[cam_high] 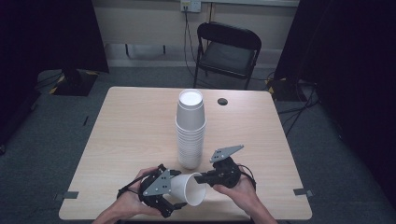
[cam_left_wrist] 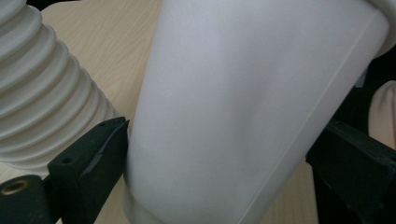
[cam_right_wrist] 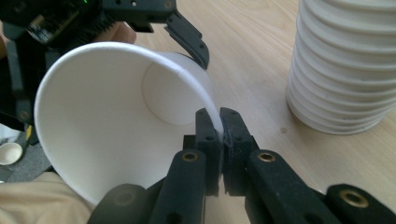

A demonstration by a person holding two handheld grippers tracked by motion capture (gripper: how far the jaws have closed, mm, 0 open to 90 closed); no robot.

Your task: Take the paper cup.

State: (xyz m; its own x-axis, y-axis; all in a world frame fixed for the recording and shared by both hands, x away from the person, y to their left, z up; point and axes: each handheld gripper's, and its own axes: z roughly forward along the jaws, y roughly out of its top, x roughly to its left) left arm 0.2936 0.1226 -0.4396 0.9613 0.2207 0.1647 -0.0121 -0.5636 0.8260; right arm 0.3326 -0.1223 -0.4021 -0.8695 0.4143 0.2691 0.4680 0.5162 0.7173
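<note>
Pinched on white cup (cam_right_wrist: 126,126) rim: right gripper (cam_right_wrist: 217,121), jaws closed. Left gripper (cam_left_wrist: 205,158) wide apart around cup body, pads apparently off it. Cup stack (cam_high: 190,130) just behind, chair (cam_high: 227,49) beyond table (cam_high: 130,126).

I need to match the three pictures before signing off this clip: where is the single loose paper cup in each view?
High view: the loose cup lies on its side at the near table edge, between both grippers.
Left gripper view: its outer wall fills the middle.
Right gripper view: its open mouth faces the camera, left of centre, rim pinched.
Shared landmark: the stack of cups.
</note>
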